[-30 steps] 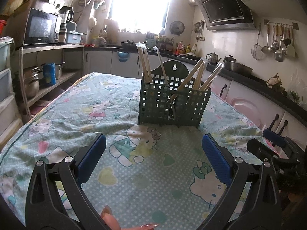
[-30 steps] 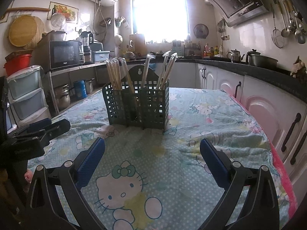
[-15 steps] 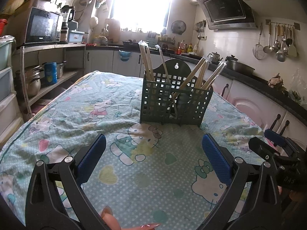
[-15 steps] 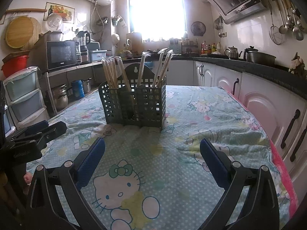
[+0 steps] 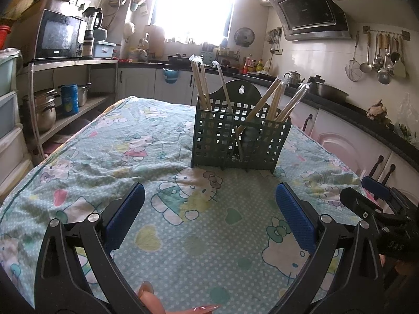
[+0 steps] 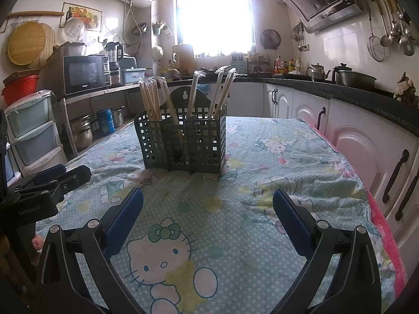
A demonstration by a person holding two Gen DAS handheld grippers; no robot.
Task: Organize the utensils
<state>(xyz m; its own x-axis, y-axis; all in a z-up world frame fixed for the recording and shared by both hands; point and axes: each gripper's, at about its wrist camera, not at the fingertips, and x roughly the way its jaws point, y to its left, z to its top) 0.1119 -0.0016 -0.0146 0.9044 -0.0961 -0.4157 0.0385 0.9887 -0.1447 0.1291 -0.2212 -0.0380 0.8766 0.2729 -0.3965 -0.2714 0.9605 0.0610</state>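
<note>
Blue-padded, the left gripper (image 5: 209, 214) and right gripper (image 6: 208, 213) are both hanging spread wide and empty above the Hello Kitty tablecloth (image 6: 262, 157). At twelve o'clock the green utensil caddy (image 6: 183, 141) is standing, wrapped chopsticks (image 5: 200, 83) leaning inside, apparently in separate compartments.

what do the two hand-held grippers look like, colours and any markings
Both match: the left hand-held gripper and the right hand-held gripper have black plastic arms with silver rivets and blue textured pads. White lettering marks the left one's body, seen from the right wrist view. Fingertips with long polished nails show below the left.
</note>
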